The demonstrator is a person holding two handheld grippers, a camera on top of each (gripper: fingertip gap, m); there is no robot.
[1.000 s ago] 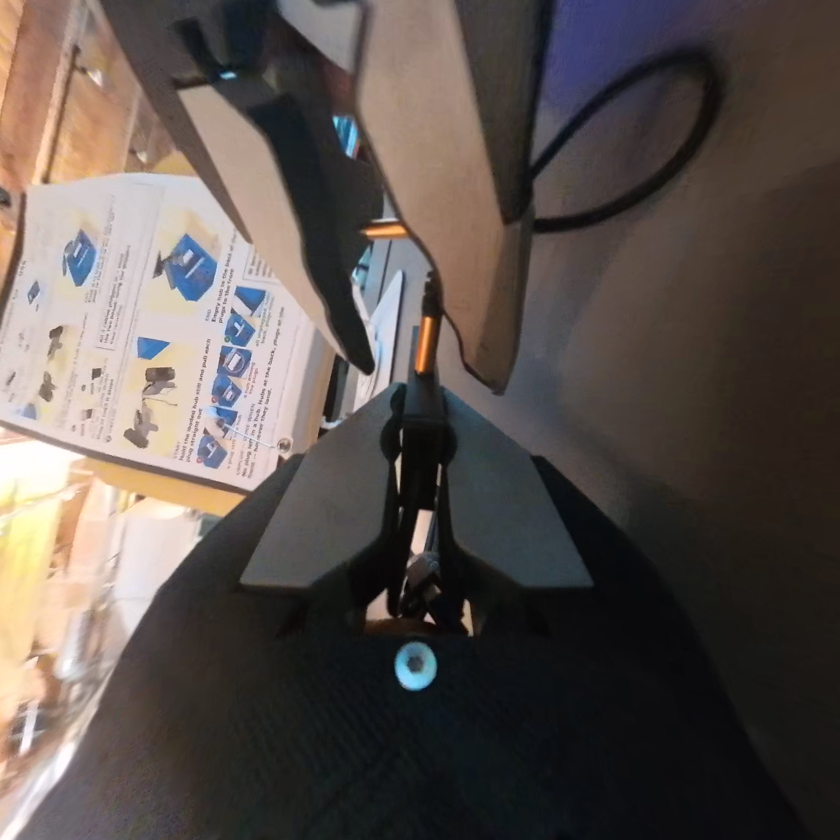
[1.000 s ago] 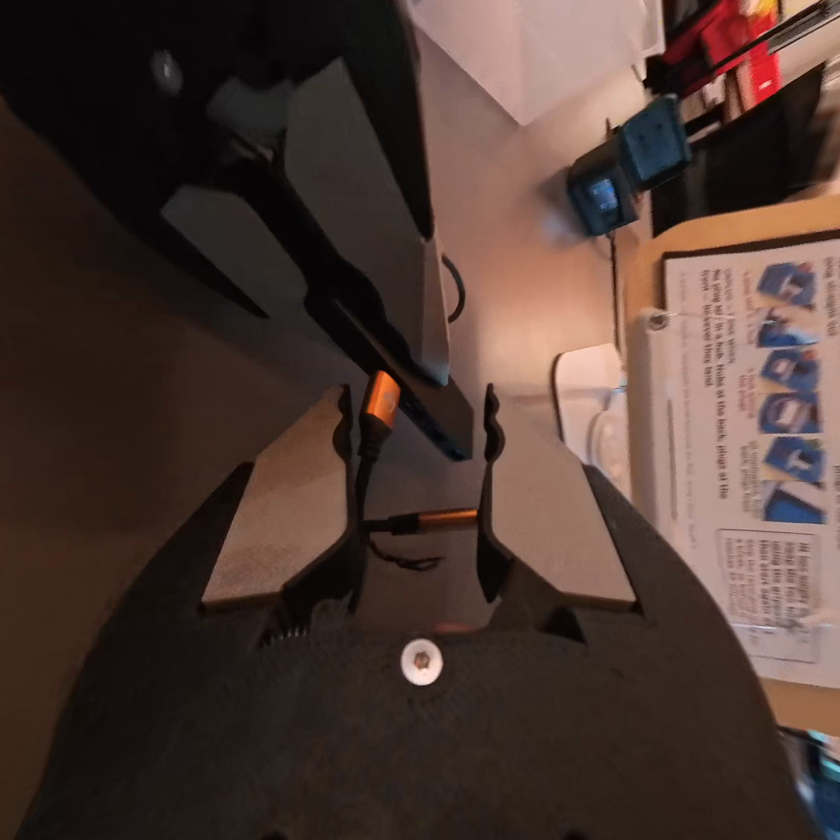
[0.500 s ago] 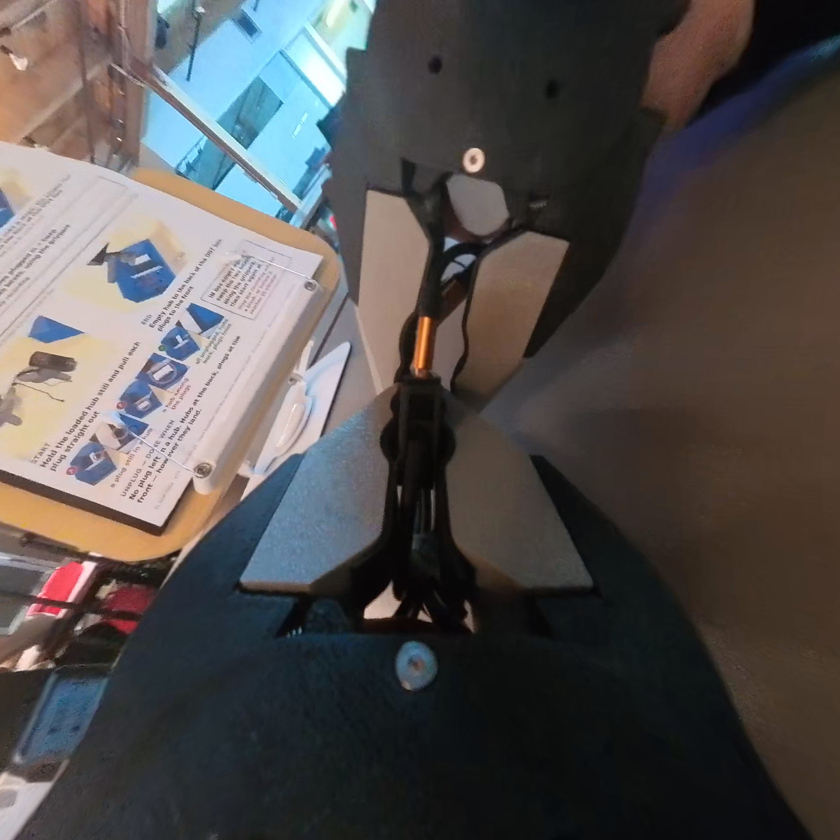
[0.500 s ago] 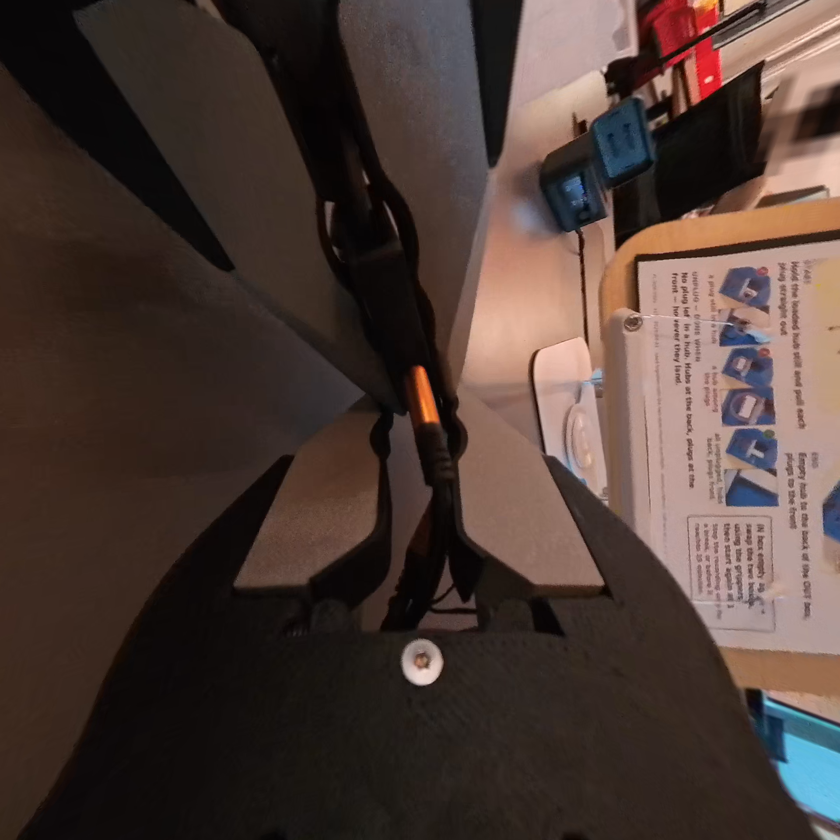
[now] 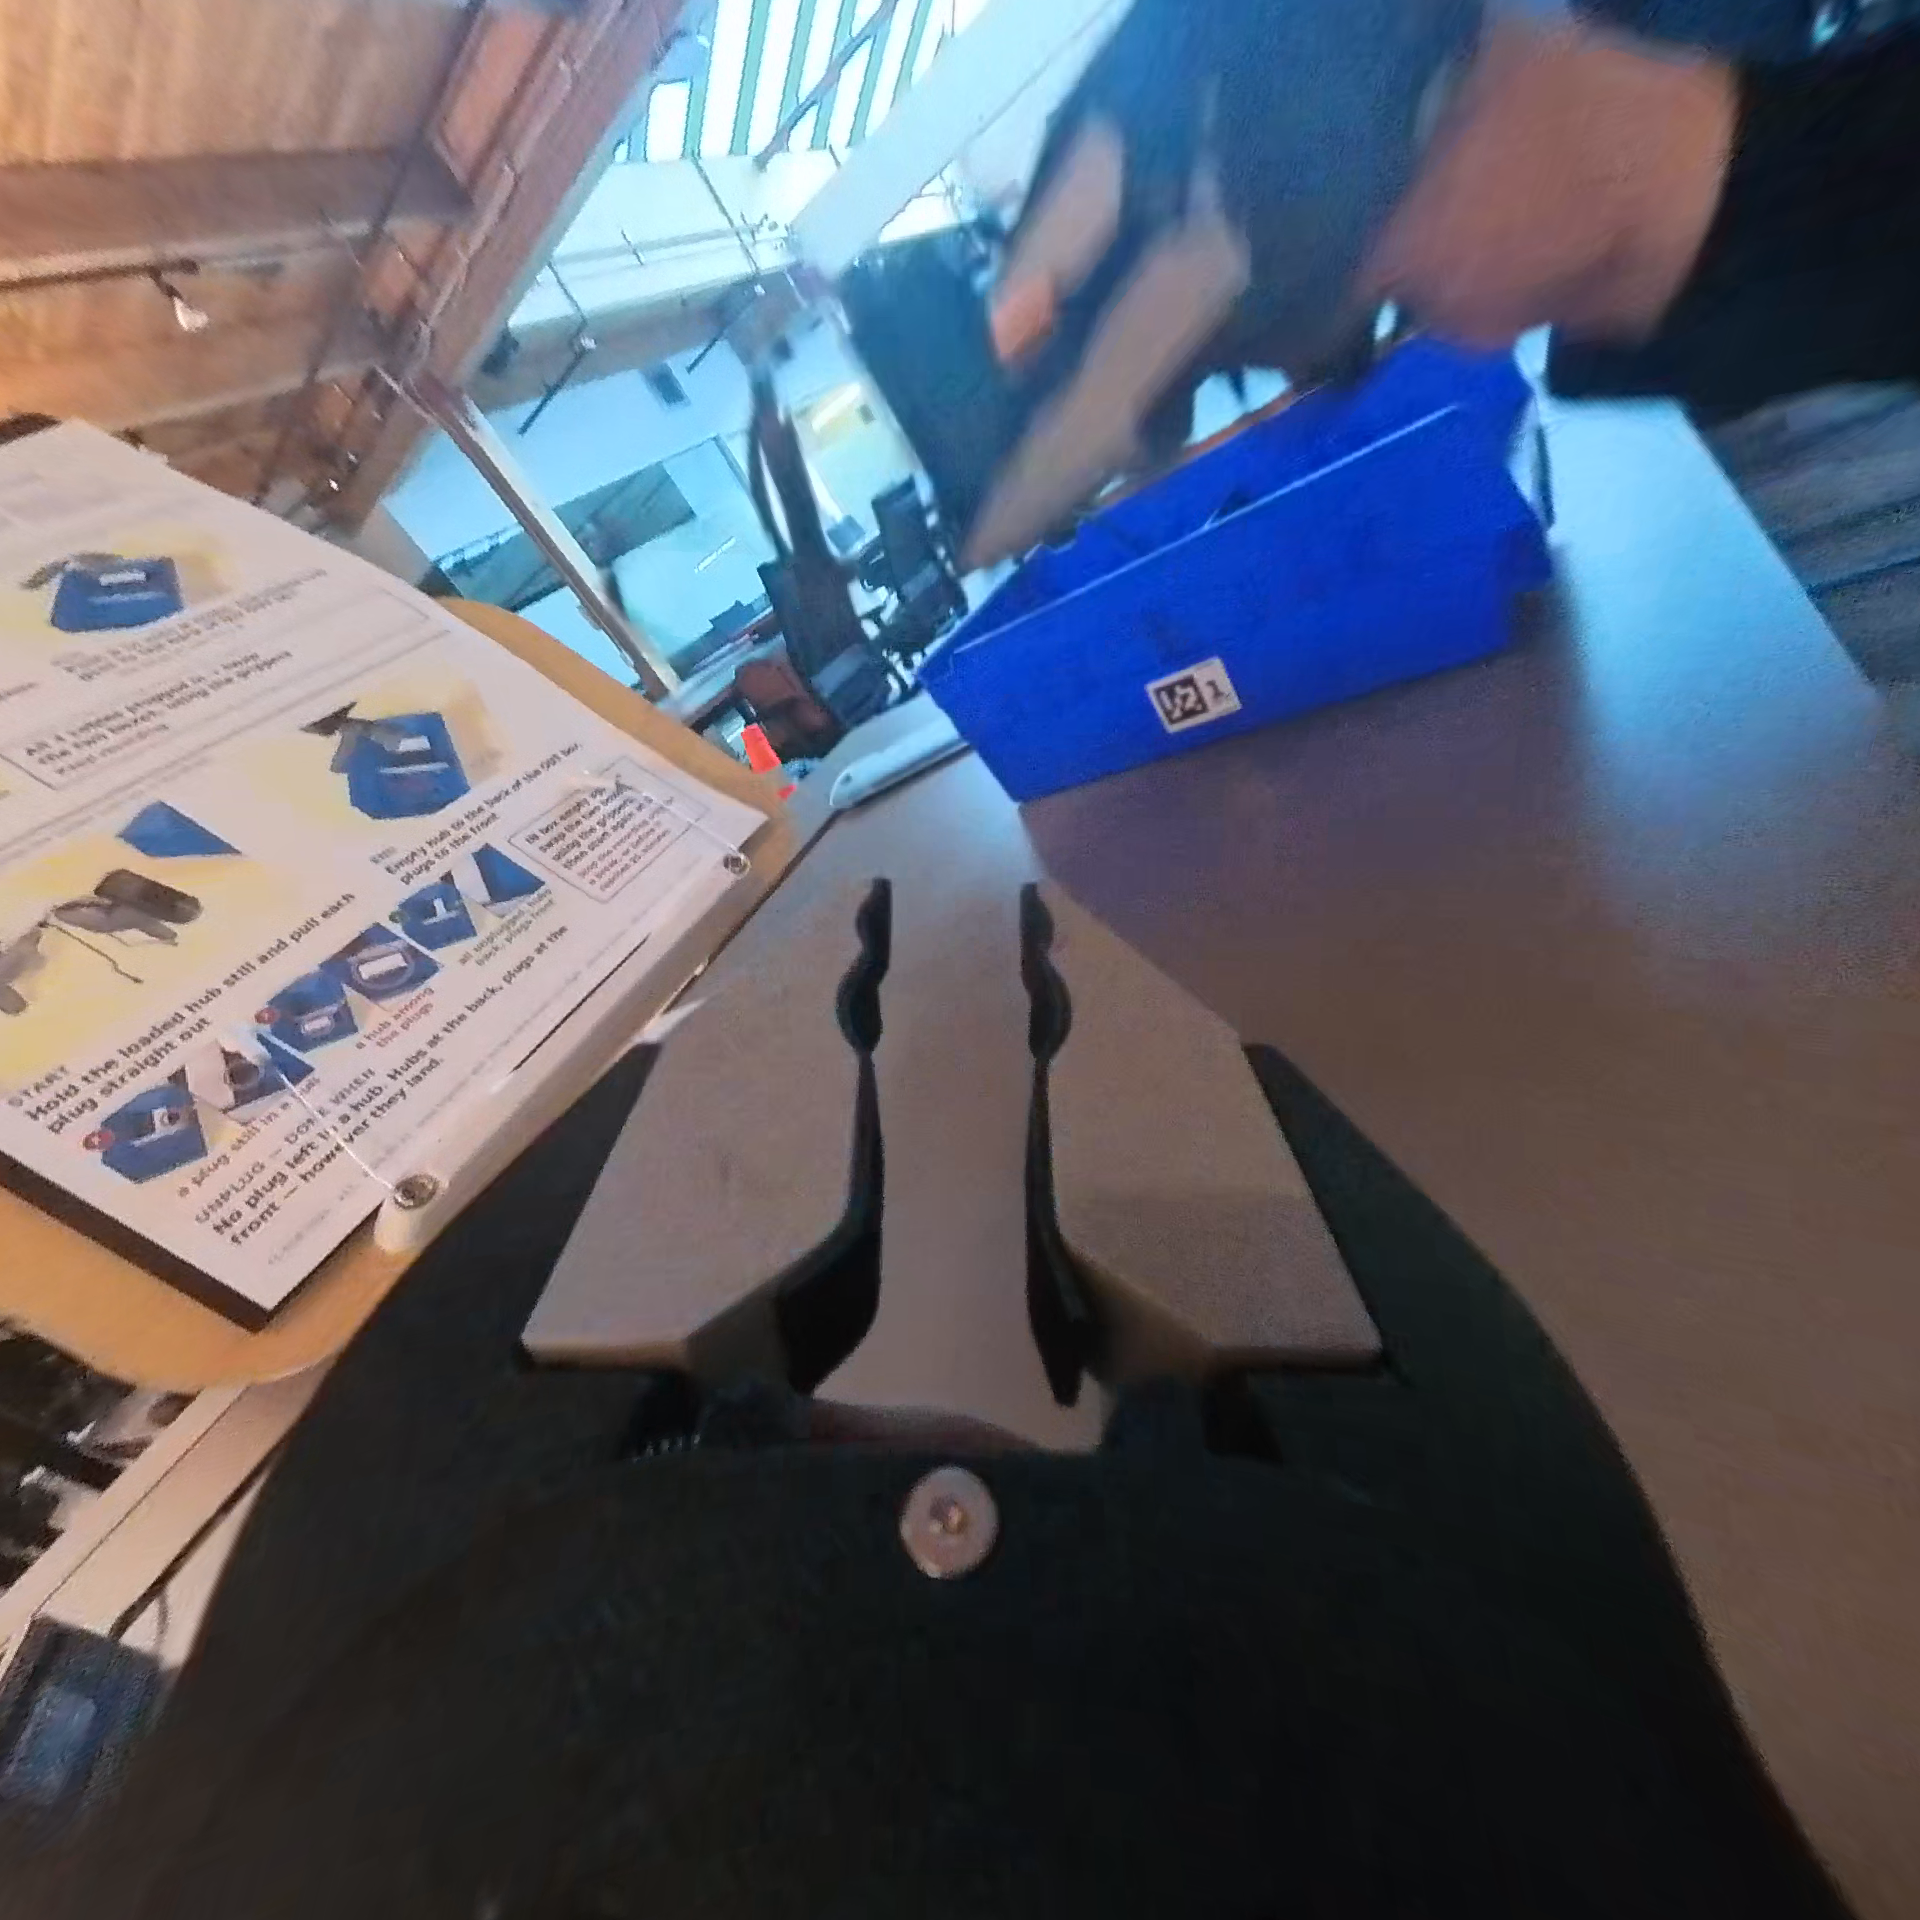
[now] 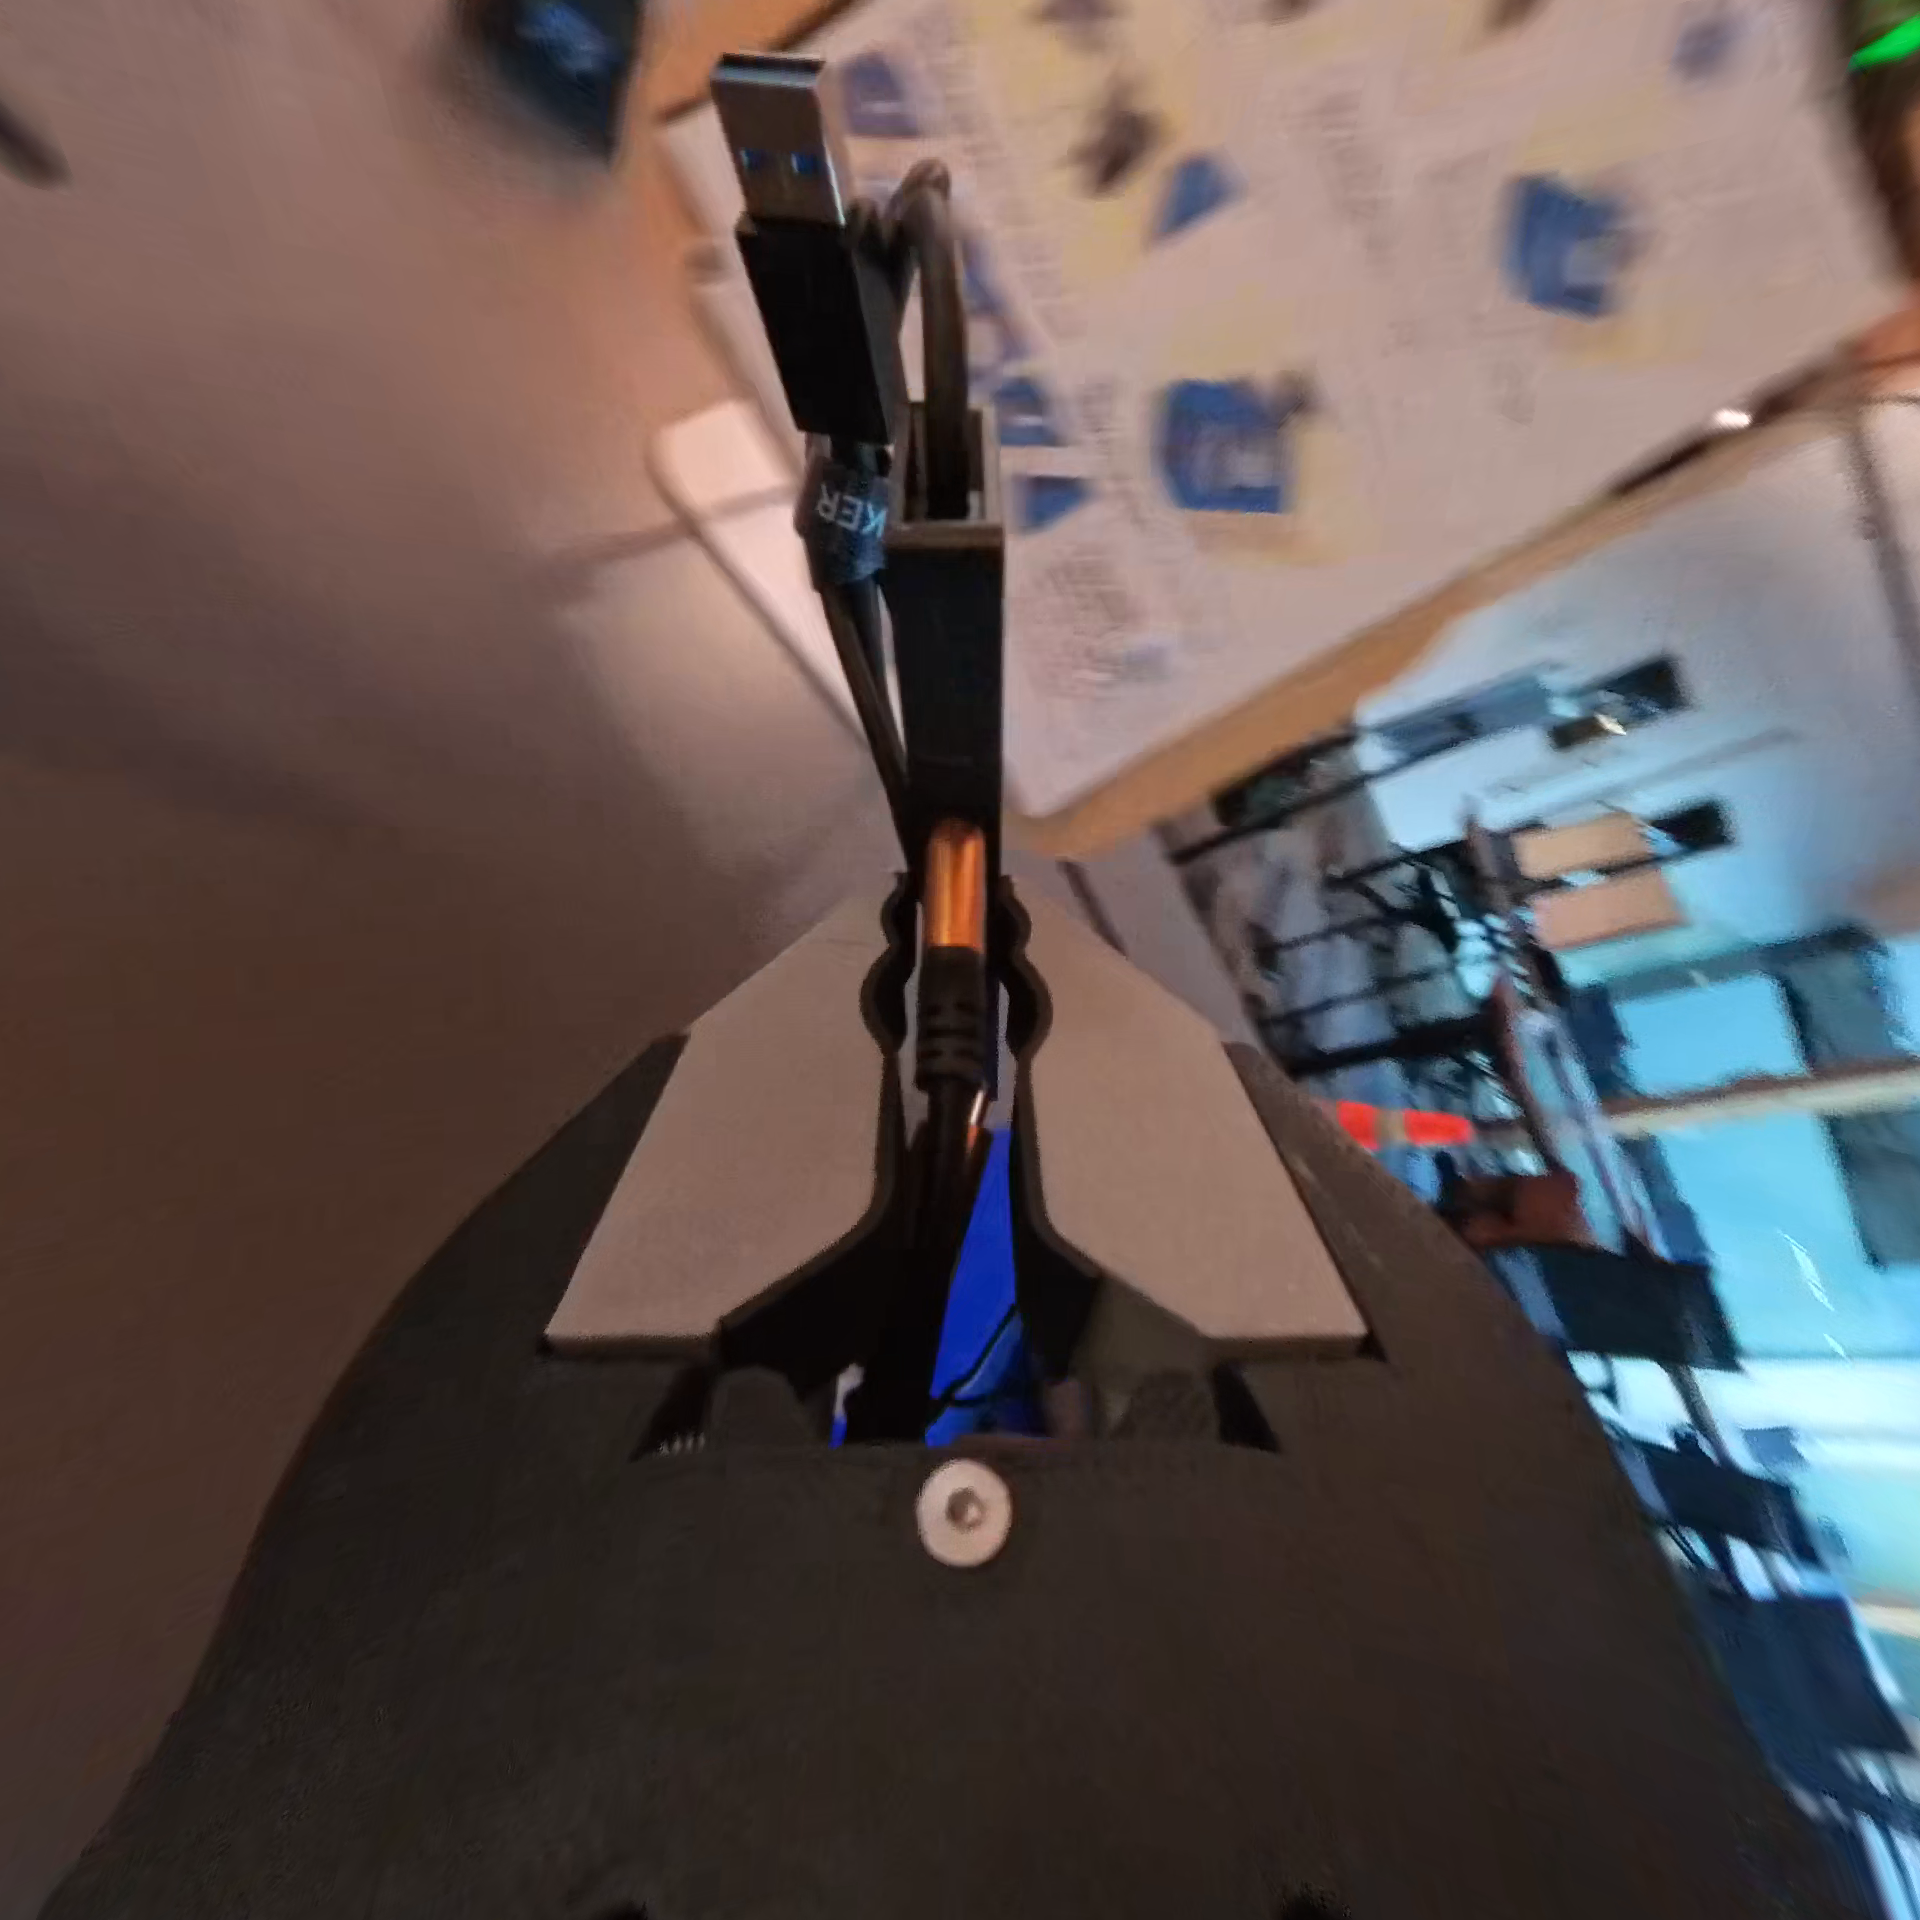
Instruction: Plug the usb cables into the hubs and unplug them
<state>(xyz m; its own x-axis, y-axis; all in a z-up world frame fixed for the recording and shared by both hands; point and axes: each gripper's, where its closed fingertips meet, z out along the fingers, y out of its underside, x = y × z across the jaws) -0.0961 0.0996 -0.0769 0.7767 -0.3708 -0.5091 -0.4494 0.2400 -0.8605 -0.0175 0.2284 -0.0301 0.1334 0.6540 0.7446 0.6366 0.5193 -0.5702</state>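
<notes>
- Evidently mid-carry: right gripper (image 6: 956,925) clamps the orange-collared plug (image 6: 954,883) seated in the black hub (image 6: 948,644).
- Left gripper (image 5: 951,925), lower centre, gapes empty; next, steady that hub.

Left wrist view: camera low over the brown table (image 5: 1455,1039), looking forward along the two fingers of the left gripper (image 5: 951,914) across the tabletop. Blue bin (image 5: 1247,623) far, upper right of frame; instruction sheet (image 5: 260,883) at left; room beyond, upper centre.

Right wrist view: camera rolled, horizon steeply tilted, background blurred. Very near to the right gripper (image 6: 956,914), frame centre. The same instruction sheet (image 6: 1351,312) upper right, table (image 6: 312,520) at left.

Shared: sheet, table, room shelving.
</notes>
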